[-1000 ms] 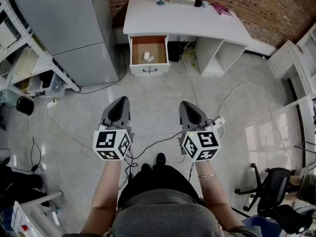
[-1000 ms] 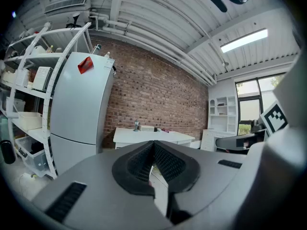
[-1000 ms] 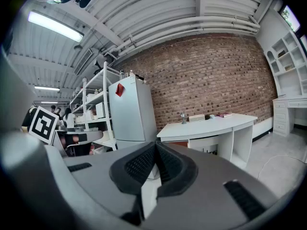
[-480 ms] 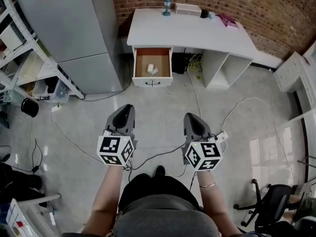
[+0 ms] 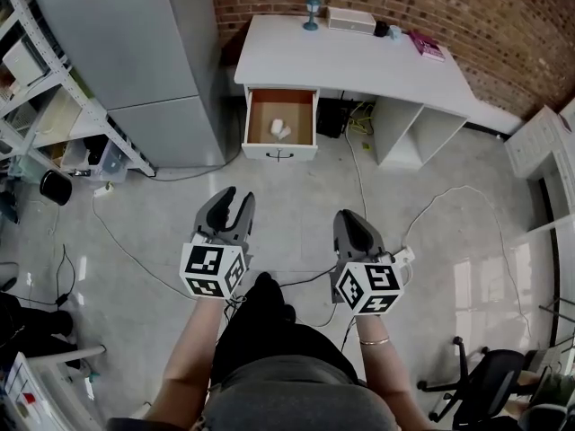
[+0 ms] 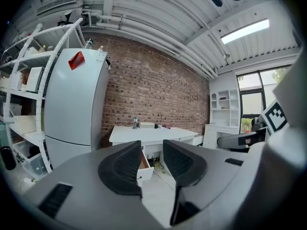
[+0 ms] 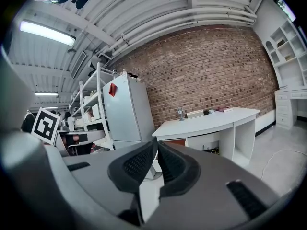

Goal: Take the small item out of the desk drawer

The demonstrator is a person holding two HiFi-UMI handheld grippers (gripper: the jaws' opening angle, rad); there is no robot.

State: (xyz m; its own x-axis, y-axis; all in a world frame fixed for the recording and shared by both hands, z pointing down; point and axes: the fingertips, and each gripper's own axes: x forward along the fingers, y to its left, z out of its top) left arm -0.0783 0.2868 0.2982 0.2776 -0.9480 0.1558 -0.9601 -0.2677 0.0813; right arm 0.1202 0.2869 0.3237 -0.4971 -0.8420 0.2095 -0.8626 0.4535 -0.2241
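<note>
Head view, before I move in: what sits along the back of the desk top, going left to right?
small blue stemmed object → white box → small dark object → pink book

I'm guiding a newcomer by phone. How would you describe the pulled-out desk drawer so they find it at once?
Find the white desk against the brick wall, right of the tall grey refrigerator. The drawer sits under its left end as you face it. It alone is pulled out, showing a brown inside with small white pieces, unlike the open white compartments beside it.
</note>
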